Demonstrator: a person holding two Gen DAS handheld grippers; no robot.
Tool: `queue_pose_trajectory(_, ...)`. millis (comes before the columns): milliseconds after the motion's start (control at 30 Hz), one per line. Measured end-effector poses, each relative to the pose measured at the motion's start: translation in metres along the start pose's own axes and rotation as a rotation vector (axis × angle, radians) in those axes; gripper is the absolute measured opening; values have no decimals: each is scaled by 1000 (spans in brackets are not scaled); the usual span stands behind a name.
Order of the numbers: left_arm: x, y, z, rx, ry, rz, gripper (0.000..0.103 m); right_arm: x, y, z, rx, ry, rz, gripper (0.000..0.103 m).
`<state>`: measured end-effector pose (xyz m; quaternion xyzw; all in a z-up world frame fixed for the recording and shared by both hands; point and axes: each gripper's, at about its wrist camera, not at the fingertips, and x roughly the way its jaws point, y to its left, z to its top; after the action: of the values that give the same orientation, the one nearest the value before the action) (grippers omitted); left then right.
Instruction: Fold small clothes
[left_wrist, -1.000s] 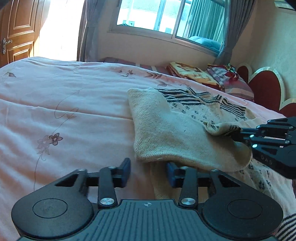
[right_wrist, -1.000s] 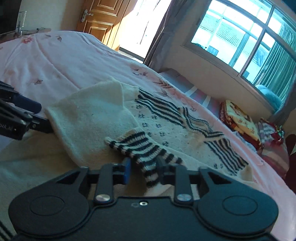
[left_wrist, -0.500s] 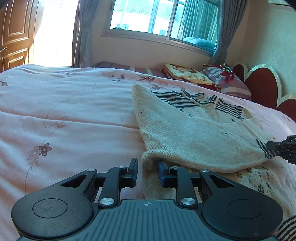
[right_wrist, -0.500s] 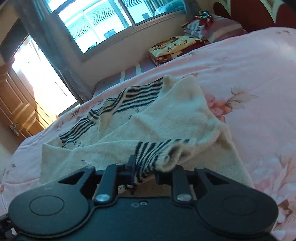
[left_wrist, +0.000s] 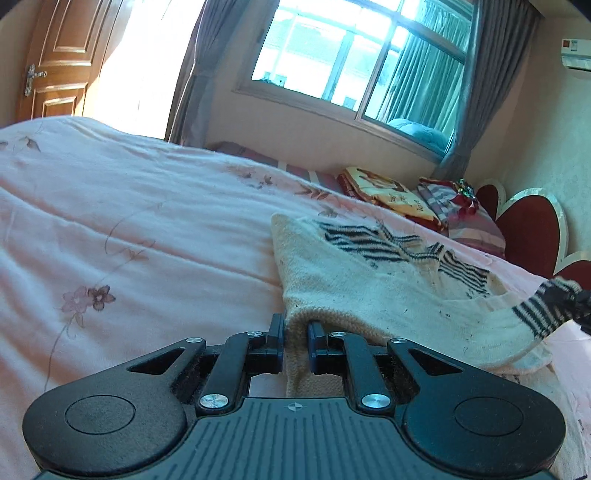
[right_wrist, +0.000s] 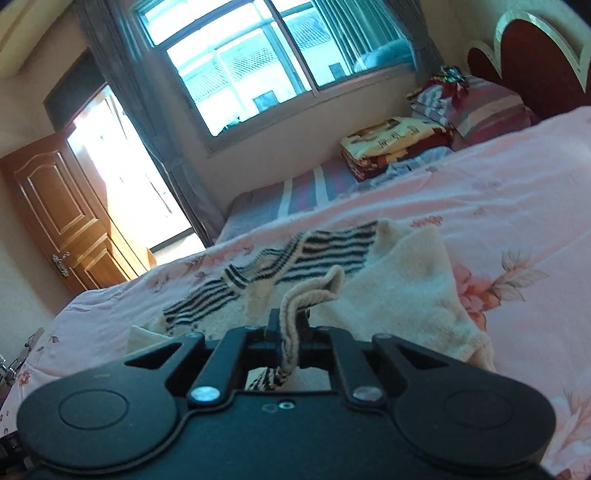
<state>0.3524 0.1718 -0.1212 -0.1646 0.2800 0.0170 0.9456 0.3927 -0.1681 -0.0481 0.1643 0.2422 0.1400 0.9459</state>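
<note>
Mid-fold: L gripper (left_wrist: 295, 338) clamps sweater (left_wrist: 362, 280) hem, R gripper (right_wrist: 290, 328) pinches striped cuff (right_wrist: 295, 306); next, prob. lay sleeve across body w/o dragging.

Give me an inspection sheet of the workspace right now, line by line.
Surface: pink floral bedspread, wrinkled.
Job's things: cream sweater with black stripes, partly folded on the bed; striped cuff lifted at its right.
Clutter: folded blankets and pillow by the headboard.
Grippers: left gripper jaws shut on the sweater's near edge; right gripper jaws shut on the cuff.
Cables: nothing seen.
Surroundings: window, grey curtains, wooden door.
</note>
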Motion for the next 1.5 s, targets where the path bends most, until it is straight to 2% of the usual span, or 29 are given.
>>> queue_pose_trajectory(67, 6, 8, -6, -53, 42, -9, 13, 8, -3, -4, -34, 16, -11, 7)
queue_pose_trajectory(133, 8, 11, -11, -70, 57, -15, 13, 25, -19, -12, 1, 120, -98, 7)
queue_pose_trajectory(167, 6, 8, -10, -49, 59, -14, 13, 27, -26, -15, 26, 137, -108, 7)
queue_pose_trajectory(200, 4, 4, -9, -16, 56, -10, 14, 27, -34, -17, 63, 152, -104, 8)
queue_pose_trajectory(233, 1, 0, -9, 21, 51, -9, 18, 25, -41, -19, 99, 167, -103, 15)
queue_pose_trajectory(267, -1, -6, -8, 68, 44, -6, 30, 23, -45, -21, 119, 175, -105, 19)
queue_pose_trajectory(300, -4, -13, -8, 122, 32, 0, 37, 22, -47, -21, 130, 174, -100, 23)
queue_pose_trajectory(333, -6, -20, -7, 176, 13, 5, 46, 21, -48, -22, 132, 171, -89, 19)
queue_pose_trajectory(400, -9, -36, -5, 288, -37, 13, 47, 23, -41, -20, 97, 169, -81, 7)
queue_pose_trajectory(433, -7, -41, -5, 319, -40, 11, 42, 25, -33, -17, 64, 163, -72, 7)
queue_pose_trajectory(467, -4, -46, -1, 338, -22, 6, 12, 25, -26, -13, 38, 154, -57, 7)
queue_pose_trajectory(500, 1, -48, 1, 340, -4, 19, 4, 24, -16, -8, 5, 136, -35, 6)
queue_pose_trajectory(567, 0, -42, 3, 285, -45, 43, 4, 17, 4, 5, -53, 87, 8, 6)
queue_pose_trajectory(667, -26, -30, 3, 190, -241, 61, 4, -5, 20, 22, -88, -26, 77, 6)
queue_pose_trajectory(700, -30, -27, 3, 176, -273, 56, 4, -14, 21, 24, -101, -70, 98, 6)
queue_pose_trajectory(733, -27, -25, 1, 175, -253, 56, 4, -19, 19, 23, -112, -99, 108, 6)
queue_pose_trajectory(767, -16, -25, 0, 188, -176, 62, 4, -17, 12, 19, -116, -99, 95, 6)
queue_pose_trajectory(800, -3, -23, -4, 196, -85, 63, 4, -9, 4, 14, -107, -60, 64, 6)
queue_pose_trajectory(833, 5, -22, -7, 197, -38, 67, 4, 9, -11, 5, -68, 36, 5, 6)
queue_pose_trajectory(900, 6, -25, -4, 207, -35, 54, 4, 30, -36, -9, 18, 167, -66, 6)
queue_pose_trajectory(933, 5, -27, -3, 214, -35, 48, 4, 34, -44, -17, 38, 195, -89, 6)
queue_pose_trajectory(1100, 5, -33, -6, 278, 10, 47, 4, 30, -45, -26, 41, 181, -82, 6)
queue_pose_trajectory(1133, 4, -32, -5, 275, 19, 49, 14, 29, -42, -24, 32, 177, -81, 6)
queue_pose_trajectory(1167, -4, -29, -6, 266, 15, 53, 31, 29, -41, -23, 28, 172, -79, 6)
queue_pose_trajectory(1233, -23, -21, -4, 227, -68, 77, 40, 25, -41, -18, 23, 159, -75, 6)
queue_pose_trajectory(1300, -37, -16, 4, 178, -115, 41, 40, 22, -42, -13, 18, 134, -72, 6)
queue_pose_trajectory(1367, -40, -23, 11, 181, -138, -17, 40, 18, -41, -9, 15, 105, -74, 6)
queue_pose_trajectory(1467, -21, -44, 17, 247, -84, -66, 40, 22, -43, -7, 7, 105, -71, 6)
queue_pose_trajectory(1500, -5, -50, 16, 254, -22, -83, 40, 27, -45, -10, 10, 128, -82, 6)
